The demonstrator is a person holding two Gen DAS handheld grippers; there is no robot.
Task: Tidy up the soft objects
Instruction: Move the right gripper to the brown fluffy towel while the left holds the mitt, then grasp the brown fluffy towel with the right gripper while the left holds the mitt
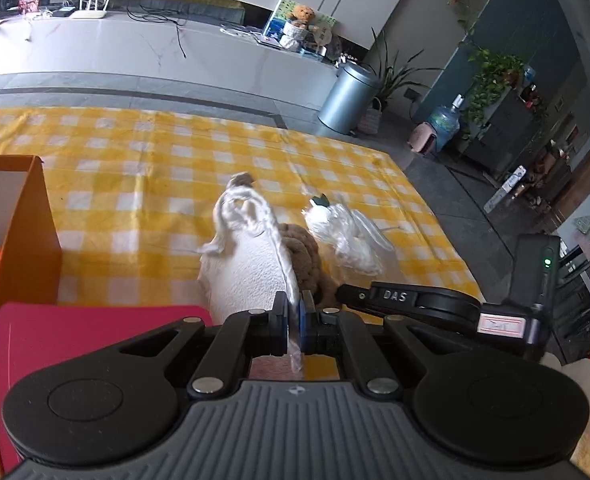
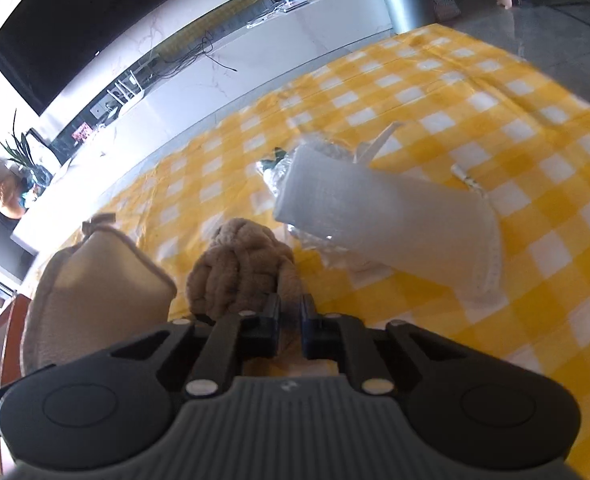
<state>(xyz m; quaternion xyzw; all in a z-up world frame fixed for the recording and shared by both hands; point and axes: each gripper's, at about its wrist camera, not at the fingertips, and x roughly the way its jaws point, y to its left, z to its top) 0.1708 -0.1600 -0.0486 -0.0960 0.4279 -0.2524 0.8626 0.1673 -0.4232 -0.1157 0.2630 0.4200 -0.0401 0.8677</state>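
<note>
Soft things lie scattered on the yellow checked cloth (image 1: 143, 168) that covers the surface. The left hand-held gripper (image 1: 294, 312) pinches the edge of a white towel (image 1: 247, 268), its jaws pressed together on the fabric. At 3 o'clock of the towel, touching it, sits a brown knitted plush (image 2: 235, 268), and the right hand-held gripper (image 2: 291, 320) has its jaws nearly together on that plush. At 2 o'clock of the plush lies a crumpled clear plastic bag (image 1: 347, 236). An orange box (image 1: 27, 216) stands at 9 o'clock of the towel.
</note>
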